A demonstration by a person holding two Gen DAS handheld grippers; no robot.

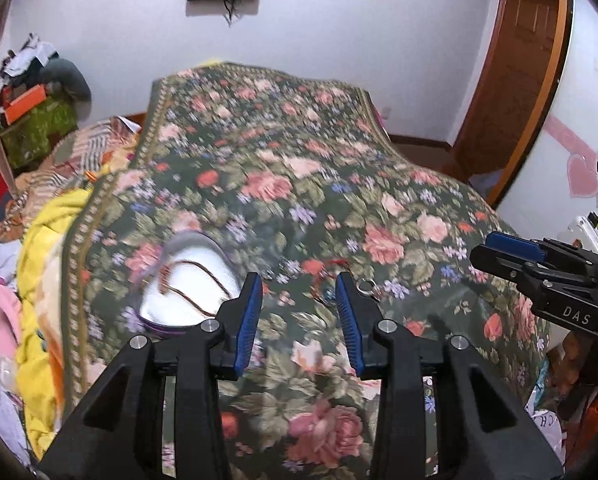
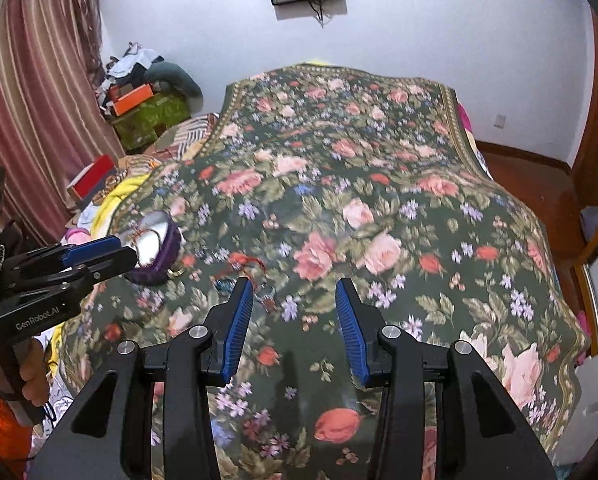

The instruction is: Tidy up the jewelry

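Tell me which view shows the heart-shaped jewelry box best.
Left wrist view: the heart-shaped jewelry box sits close, its white lining and brown necklace visible. In the right wrist view it is smaller and partly hidden behind the left gripper.

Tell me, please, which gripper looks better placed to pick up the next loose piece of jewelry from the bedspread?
Probably the left gripper: its open jaws sit right by the ring and red-corded piece. The right gripper is open too, but mostly over bare bedspread.
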